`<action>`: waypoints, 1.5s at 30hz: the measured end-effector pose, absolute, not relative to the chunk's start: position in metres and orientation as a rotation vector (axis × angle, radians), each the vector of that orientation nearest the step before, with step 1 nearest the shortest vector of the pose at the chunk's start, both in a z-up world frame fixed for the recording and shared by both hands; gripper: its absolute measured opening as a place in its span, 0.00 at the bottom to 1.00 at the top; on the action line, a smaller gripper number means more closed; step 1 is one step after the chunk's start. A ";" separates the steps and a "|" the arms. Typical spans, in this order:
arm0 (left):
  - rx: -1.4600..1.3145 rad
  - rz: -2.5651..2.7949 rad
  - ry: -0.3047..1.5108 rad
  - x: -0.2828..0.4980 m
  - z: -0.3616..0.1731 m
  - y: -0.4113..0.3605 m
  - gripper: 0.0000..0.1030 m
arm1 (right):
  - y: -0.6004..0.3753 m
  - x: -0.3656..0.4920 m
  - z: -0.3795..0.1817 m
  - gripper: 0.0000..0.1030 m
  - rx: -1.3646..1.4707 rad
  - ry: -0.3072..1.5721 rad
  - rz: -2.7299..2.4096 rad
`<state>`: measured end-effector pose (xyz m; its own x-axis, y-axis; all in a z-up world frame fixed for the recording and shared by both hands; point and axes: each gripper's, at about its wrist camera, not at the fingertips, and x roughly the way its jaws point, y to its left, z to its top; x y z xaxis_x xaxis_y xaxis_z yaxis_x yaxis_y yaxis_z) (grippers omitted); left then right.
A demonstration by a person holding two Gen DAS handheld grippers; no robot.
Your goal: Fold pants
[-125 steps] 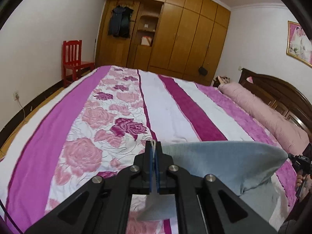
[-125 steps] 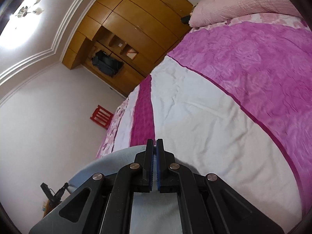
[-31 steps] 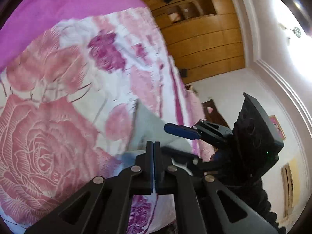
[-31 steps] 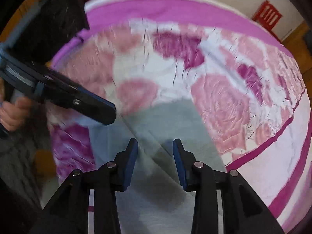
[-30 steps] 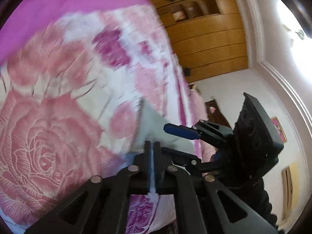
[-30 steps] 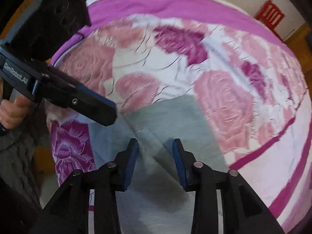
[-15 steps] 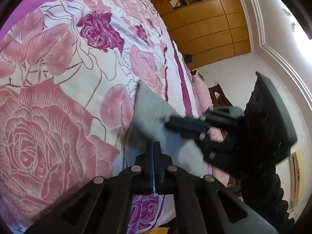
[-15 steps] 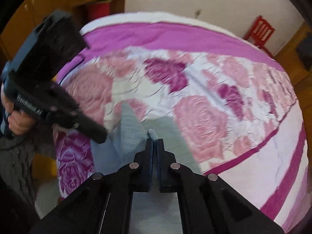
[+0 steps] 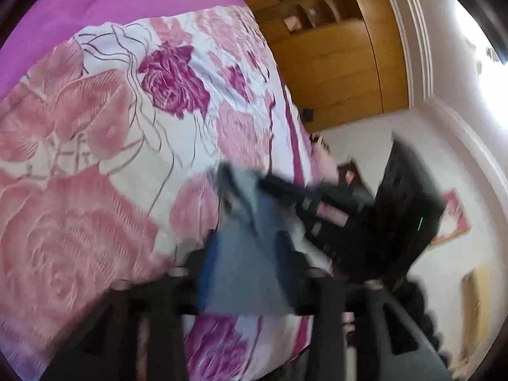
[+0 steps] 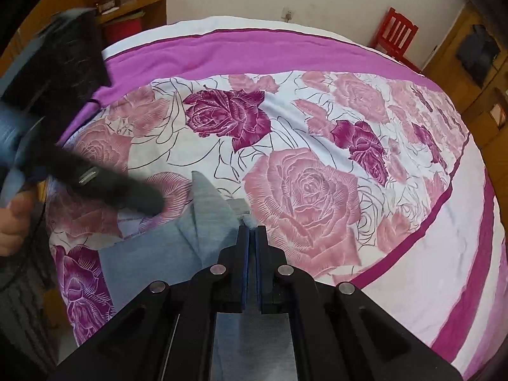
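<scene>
So in the last half second my left gripper [image 9: 244,266] went from pinched shut to spread wide, and it's blurry from moving, with the light blue-grey soft fabric pants [image 10: 206,219] showing in the gap between its fingers. I read that as the left side letting go of its corner. My right gripper [image 10: 251,238] is the opposite story: a second ago its fingers were apart, now they're pressed together on a raised edge of the pants. The pants sit near the corner of the quilted pink and purple rose-print bedspread [image 10: 301,190], partly folded, one flap peaked up. Guessing the next fold gets carried by the right side alone, so watch for the loose end slumping.
</scene>
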<state>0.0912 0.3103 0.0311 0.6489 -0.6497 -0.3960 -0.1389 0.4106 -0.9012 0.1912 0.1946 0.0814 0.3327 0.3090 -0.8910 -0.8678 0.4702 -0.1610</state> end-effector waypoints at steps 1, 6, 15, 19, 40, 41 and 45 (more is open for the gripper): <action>-1.163 -0.370 0.828 0.096 0.030 0.311 0.40 | 0.193 0.191 0.081 0.03 -0.712 0.925 0.864; -1.200 -0.243 0.864 0.128 0.020 0.319 0.39 | 0.186 0.190 0.093 0.03 -0.666 0.916 0.883; -1.199 -0.218 0.788 0.140 0.028 0.320 0.03 | 0.183 0.183 0.097 0.03 -0.673 0.897 0.893; -1.120 -0.260 0.750 0.134 0.045 0.317 0.02 | 0.189 0.186 0.096 0.03 -0.664 0.910 0.922; -0.783 -0.223 0.981 0.063 0.046 0.285 0.06 | 0.070 0.091 0.089 0.41 -0.332 0.720 0.558; -0.798 -0.231 0.951 0.060 0.051 0.288 0.08 | 0.060 0.080 0.083 0.41 -0.331 0.726 0.544; -0.834 -0.225 0.929 0.068 0.056 0.296 0.16 | 0.033 0.059 0.060 0.41 -0.354 0.742 0.450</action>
<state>0.0675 0.2956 0.0556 0.6015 -0.5075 -0.6170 -0.1682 0.6745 -0.7188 0.0592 0.0327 0.0601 0.6499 0.2651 -0.7123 -0.5093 0.8475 -0.1493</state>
